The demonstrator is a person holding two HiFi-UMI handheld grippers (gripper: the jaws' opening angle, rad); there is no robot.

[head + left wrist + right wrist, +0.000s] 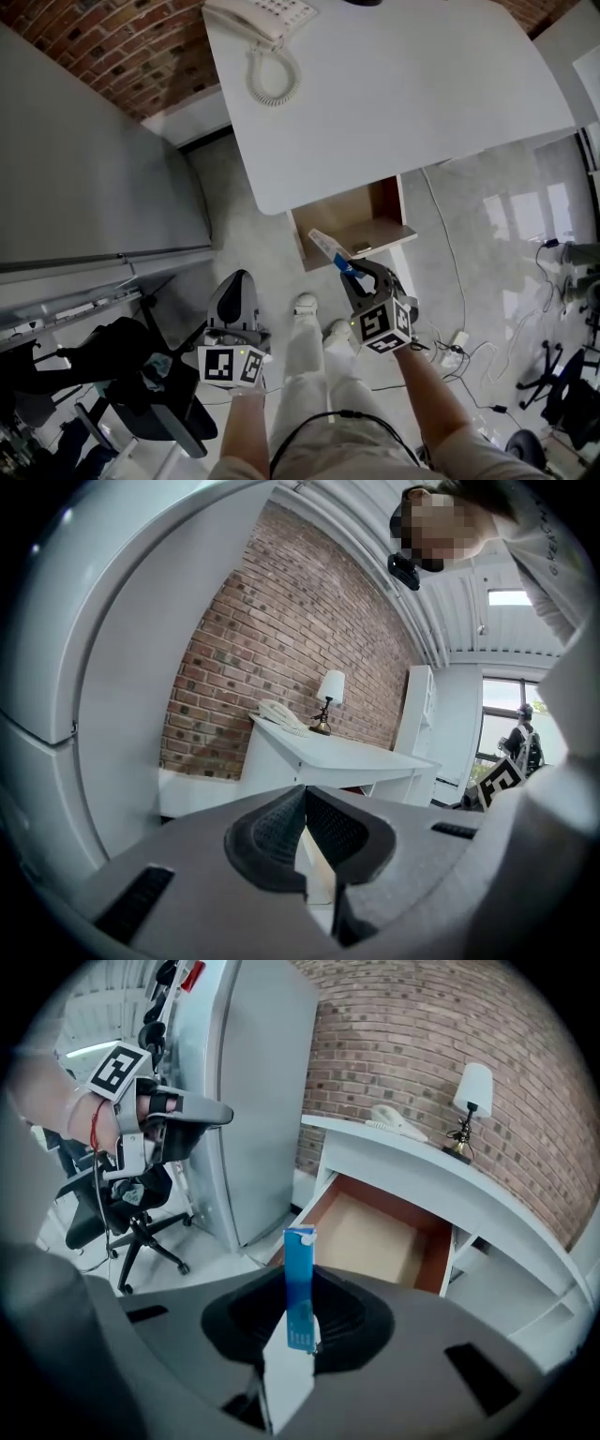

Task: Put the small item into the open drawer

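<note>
- Small blue-and-white carton (pixel 332 250) (pixel 299 1279): a slim, flat pack held in the air just in front of the drawer. Its long axis runs straight out from the right gripper's jaws, and its free end points at the drawer's front edge.
- White desk (pixel 403 94) (pixel 427 1166): a white corded telephone (pixel 265 19) lies on top.
- Open wooden drawer (pixel 386 199) (pixel 375 1232): pulled out from under the desk, only its tan floor shows inside.
- Right gripper (pixel 354 274) (pixel 300 1321): jaws clamped on the carton's lower end.
- Left gripper (pixel 236 281) (pixel 303 794): well aside, jaw tips together with nothing between them.
</note>
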